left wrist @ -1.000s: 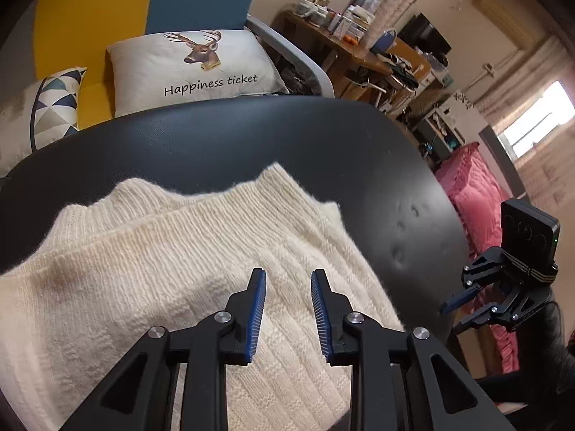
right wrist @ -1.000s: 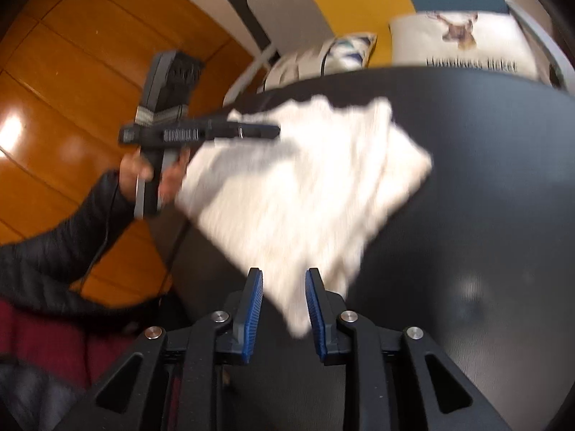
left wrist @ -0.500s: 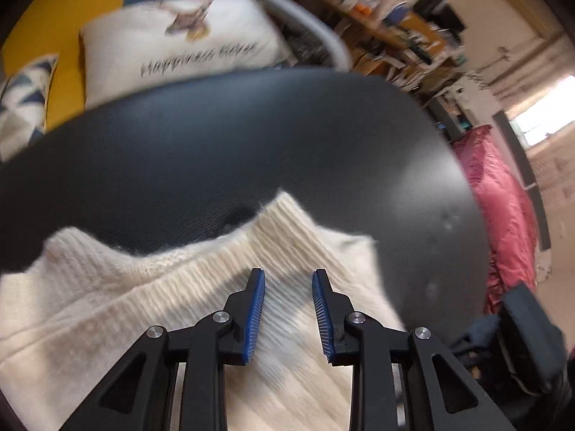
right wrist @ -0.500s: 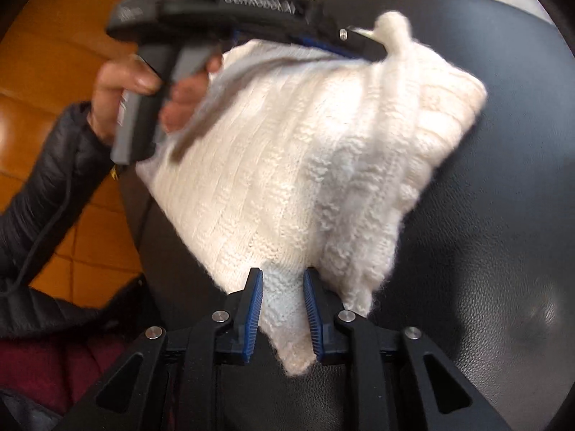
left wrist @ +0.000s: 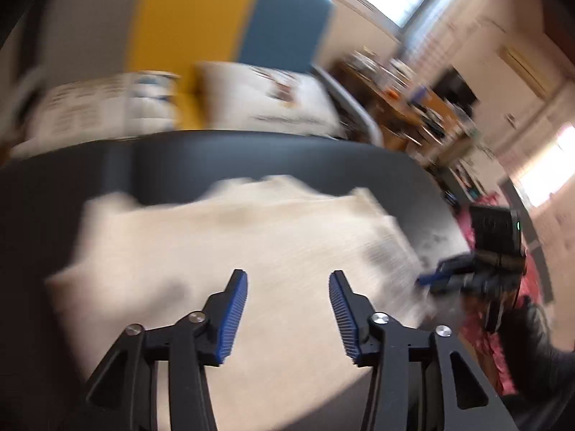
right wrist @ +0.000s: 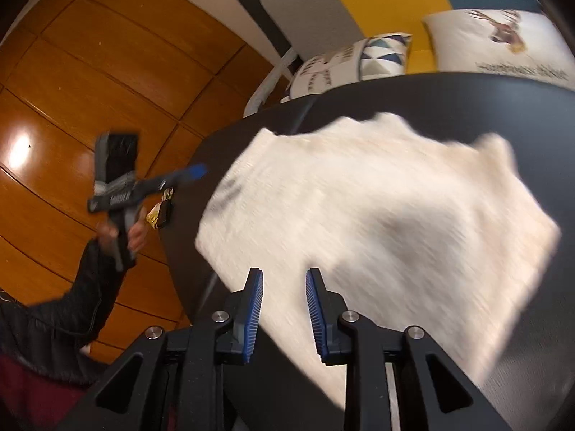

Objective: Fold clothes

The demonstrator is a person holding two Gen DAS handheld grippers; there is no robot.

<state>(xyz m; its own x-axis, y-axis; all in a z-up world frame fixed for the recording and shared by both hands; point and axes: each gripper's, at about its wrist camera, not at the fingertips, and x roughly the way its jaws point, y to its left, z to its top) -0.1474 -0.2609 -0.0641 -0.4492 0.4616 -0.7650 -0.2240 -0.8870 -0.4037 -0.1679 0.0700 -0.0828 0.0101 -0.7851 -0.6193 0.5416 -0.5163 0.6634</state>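
A cream knit sweater [left wrist: 251, 251] [right wrist: 377, 215] lies folded and flat on the round black table [left wrist: 215, 158] [right wrist: 449, 97]. Both views are smeared by motion. My left gripper [left wrist: 287, 280] hovers over the sweater's near side with its jaws opening and nothing between them. In the right wrist view my left gripper [right wrist: 196, 172] sits off the table's left edge, apart from the cloth, in a hand [right wrist: 136, 230]. My right gripper [right wrist: 284, 276] [left wrist: 427, 280] is at the sweater's right corner. Its pads stand a little apart above the cloth, with no pinch visible.
Two printed cushions [right wrist: 496, 43] [right wrist: 359, 57] rest on a yellow and blue sofa [left wrist: 222, 18] behind the table. Wooden flooring [right wrist: 90, 72] lies to the left, with a cluttered desk [left wrist: 413, 107] and pink fabric [left wrist: 503, 323] to the right. A dark padded sleeve [right wrist: 54, 305] is at lower left.
The left gripper let the raised sweater go, widened, and swung back off the table's left edge. The sweater dropped flat. The right gripper drew back with the corner no longer between its pads.
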